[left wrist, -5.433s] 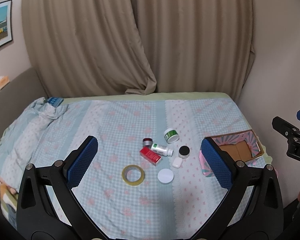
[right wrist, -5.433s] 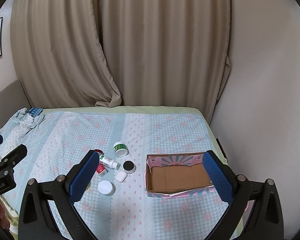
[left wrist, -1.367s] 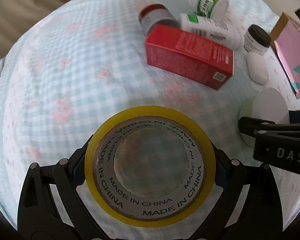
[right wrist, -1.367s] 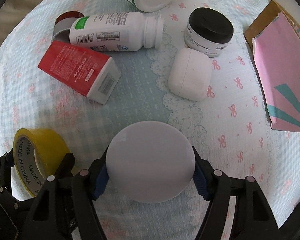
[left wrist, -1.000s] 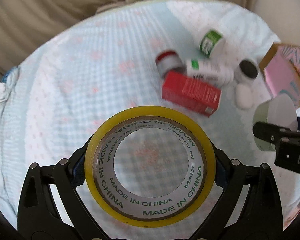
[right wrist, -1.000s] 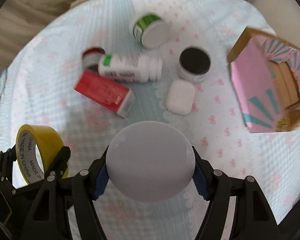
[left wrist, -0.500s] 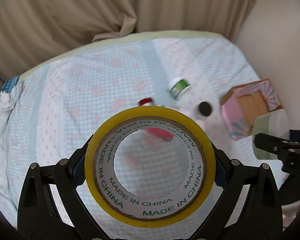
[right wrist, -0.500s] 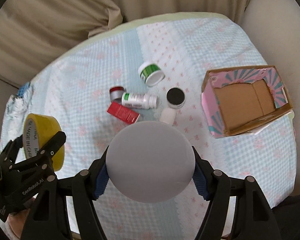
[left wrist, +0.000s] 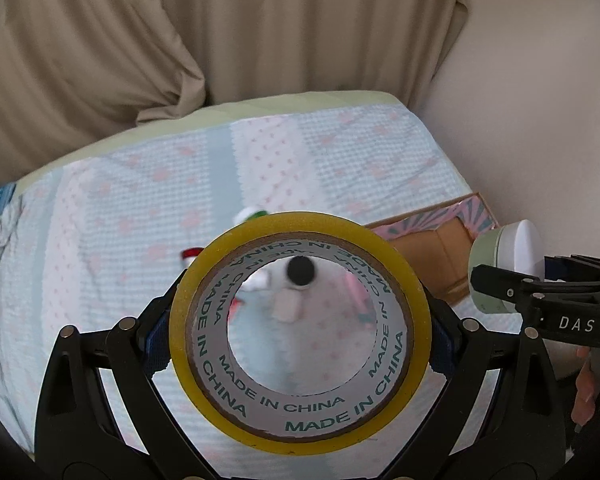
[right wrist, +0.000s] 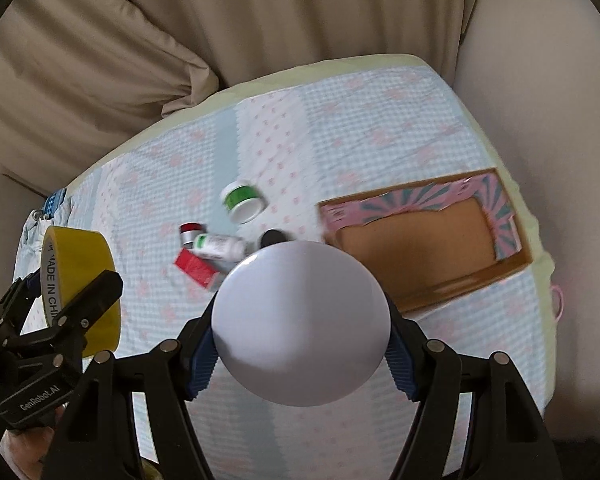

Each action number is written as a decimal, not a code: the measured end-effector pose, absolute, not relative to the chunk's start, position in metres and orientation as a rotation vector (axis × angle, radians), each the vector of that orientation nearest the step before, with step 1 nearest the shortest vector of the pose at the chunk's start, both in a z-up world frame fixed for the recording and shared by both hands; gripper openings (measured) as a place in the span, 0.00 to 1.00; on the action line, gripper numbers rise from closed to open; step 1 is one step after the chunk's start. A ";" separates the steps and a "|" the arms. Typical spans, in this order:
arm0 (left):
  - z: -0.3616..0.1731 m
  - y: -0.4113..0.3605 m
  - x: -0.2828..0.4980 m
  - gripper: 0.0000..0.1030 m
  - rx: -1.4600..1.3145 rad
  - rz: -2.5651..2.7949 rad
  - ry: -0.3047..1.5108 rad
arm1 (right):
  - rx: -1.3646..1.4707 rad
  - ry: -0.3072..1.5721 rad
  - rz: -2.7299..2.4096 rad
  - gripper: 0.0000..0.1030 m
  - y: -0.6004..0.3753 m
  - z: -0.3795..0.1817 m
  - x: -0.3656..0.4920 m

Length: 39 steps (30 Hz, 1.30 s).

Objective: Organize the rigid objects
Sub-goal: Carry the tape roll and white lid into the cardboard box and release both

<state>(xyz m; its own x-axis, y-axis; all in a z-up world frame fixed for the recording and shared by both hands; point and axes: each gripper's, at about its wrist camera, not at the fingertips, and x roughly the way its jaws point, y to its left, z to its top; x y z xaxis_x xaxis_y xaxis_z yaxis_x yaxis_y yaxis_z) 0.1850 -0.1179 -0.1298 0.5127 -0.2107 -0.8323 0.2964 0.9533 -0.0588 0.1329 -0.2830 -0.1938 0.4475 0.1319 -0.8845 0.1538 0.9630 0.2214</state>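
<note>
Beige curtains hang behind a bed [right wrist: 340, 128] spread with a checked blue-and-pink cover; an open cardboard box [right wrist: 424, 248] sits at its right side. The left gripper [left wrist: 300, 334] has its jaws clamped on a roll of yellow tape [left wrist: 298, 334], held well above the cover. The right gripper [right wrist: 300, 334] is clamped on a round white-lidded jar [right wrist: 300, 320], also aloft, just left of the box. Bottles, a red carton [right wrist: 194, 266] and a small black-lidded pot remain on the bed. Judgement: carry both over the box, lower inside before releasing, jar first to avoid the grippers colliding.
</note>
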 end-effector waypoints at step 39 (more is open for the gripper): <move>-0.410 -0.354 0.303 0.93 -0.028 -0.201 1.568 | -0.100 1.370 0.148 0.65 -0.480 -0.410 0.218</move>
